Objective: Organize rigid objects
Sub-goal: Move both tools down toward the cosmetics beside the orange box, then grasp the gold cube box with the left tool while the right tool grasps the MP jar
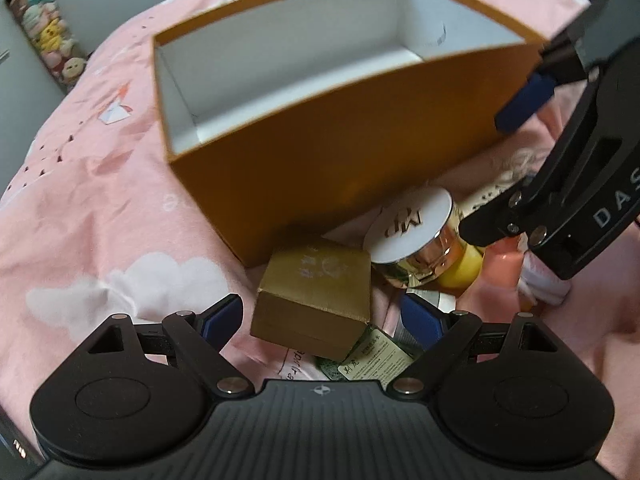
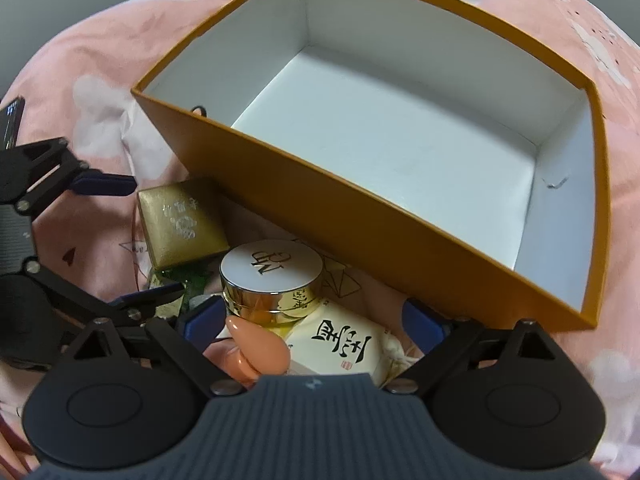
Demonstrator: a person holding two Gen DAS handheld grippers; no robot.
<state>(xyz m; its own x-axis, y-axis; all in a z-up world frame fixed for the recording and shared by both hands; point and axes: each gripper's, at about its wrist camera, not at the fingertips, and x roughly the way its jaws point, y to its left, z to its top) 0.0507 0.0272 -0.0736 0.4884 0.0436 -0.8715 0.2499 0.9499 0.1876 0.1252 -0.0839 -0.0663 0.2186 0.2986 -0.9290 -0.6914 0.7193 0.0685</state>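
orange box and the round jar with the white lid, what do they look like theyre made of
Orange box: likely stiff paperboard, matte orange outside, plain white lining, thin straight walls with crisp folded corners.
Round jar: the band under its flat white lid mirrors like polished metal or metallised plastic; which one is unclear.

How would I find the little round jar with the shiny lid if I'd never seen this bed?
Look for the big orange box on the pink bedsheet. Right in front of its near wall lies a small heap of things, and the round jar sits in the middle, beside a square gold box. It's the only round one, with a flat white lid and shiny gold sides.
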